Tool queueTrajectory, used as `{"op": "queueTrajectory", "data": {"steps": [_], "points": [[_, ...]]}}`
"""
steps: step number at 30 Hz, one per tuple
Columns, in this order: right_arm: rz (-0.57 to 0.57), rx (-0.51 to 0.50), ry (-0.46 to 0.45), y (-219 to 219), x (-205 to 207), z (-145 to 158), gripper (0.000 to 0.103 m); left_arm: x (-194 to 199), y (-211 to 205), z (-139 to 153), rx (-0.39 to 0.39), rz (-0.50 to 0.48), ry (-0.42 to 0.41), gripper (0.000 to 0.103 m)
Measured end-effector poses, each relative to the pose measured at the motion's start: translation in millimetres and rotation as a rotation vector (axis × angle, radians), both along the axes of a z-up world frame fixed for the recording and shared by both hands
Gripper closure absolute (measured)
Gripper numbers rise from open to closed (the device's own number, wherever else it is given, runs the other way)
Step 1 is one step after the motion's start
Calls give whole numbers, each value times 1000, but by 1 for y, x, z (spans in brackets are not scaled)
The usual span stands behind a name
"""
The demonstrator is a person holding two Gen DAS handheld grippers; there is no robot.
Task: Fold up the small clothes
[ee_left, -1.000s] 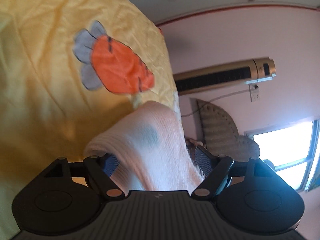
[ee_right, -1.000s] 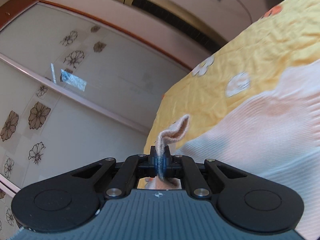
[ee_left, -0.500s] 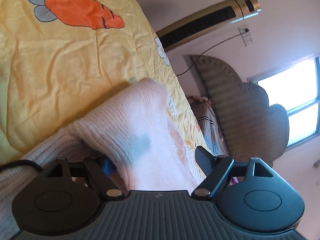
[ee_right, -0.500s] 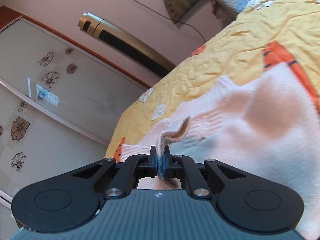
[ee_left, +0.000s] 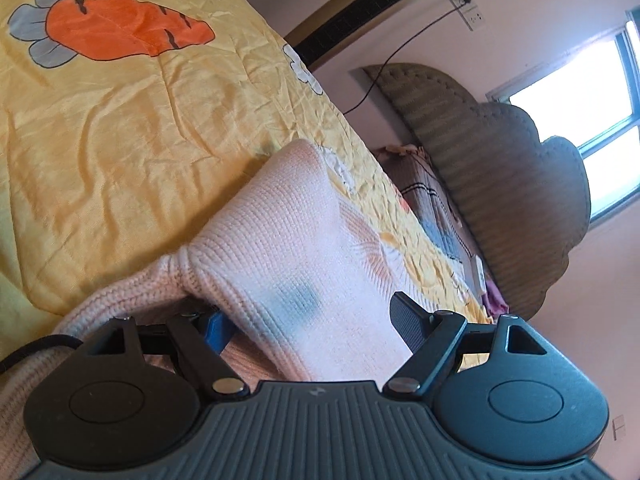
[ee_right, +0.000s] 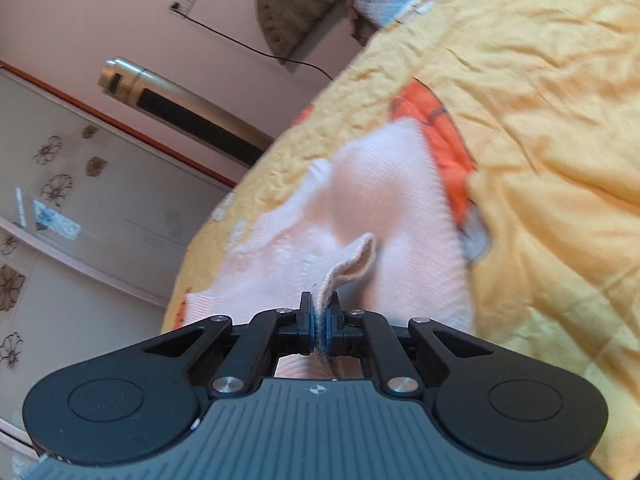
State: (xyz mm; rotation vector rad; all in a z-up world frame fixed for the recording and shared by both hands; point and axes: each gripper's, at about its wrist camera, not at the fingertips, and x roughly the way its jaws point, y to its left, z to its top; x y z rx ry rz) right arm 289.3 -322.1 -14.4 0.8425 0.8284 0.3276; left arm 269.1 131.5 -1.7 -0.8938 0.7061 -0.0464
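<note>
In the left wrist view, the yellow quilt (ee_left: 120, 128) with its orange carrot print (ee_left: 124, 28) fills the left side and runs to a crumpled edge that falls away toward the wall. A pale pink knitted garment (ee_left: 288, 240) lies on the quilt and rises in a fold between the spread fingers of the left gripper (ee_left: 308, 320); the fabric touches the left pad, while the right pad stands clear of it. A black cord (ee_left: 32, 350) crosses the knit at lower left. Farther right are a gold tower fan (ee_left: 372, 8), a wall socket (ee_left: 466, 2), a scalloped headboard (ee_left: 500, 160) and a bright window (ee_left: 576, 80).

In the right wrist view, glass wardrobe doors with flower decals (ee_right: 52, 184) stand left. The right gripper (ee_right: 319, 322) is pressed together, pinching a hem of the knitted garment (ee_right: 384, 200), which is spread on the quilt (ee_right: 540, 160); bare quilt lies to its right. No writing is readable.
</note>
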Motion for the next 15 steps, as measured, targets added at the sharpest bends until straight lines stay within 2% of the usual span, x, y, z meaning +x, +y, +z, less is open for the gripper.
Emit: {"op": "queueTrajectory", "data": {"steps": [2, 6, 8, 12, 15], "points": [[-11, -6, 14, -2, -2, -12, 95, 2, -6, 7, 56, -49, 14, 22], [-28, 6, -2, -3, -5, -9, 95, 0, -12, 17, 167, -137, 34, 22], [-32, 17, -19, -5, -6, -6, 95, 1, -8, 13, 168, -145, 43, 22], [-14, -43, 8, 0, -2, -13, 95, -3, -3, 17, 158, -155, 60, 23], [-41, 24, 17, -7, -5, -8, 85, -15, -3, 38, 157, -254, 66, 23]]}}
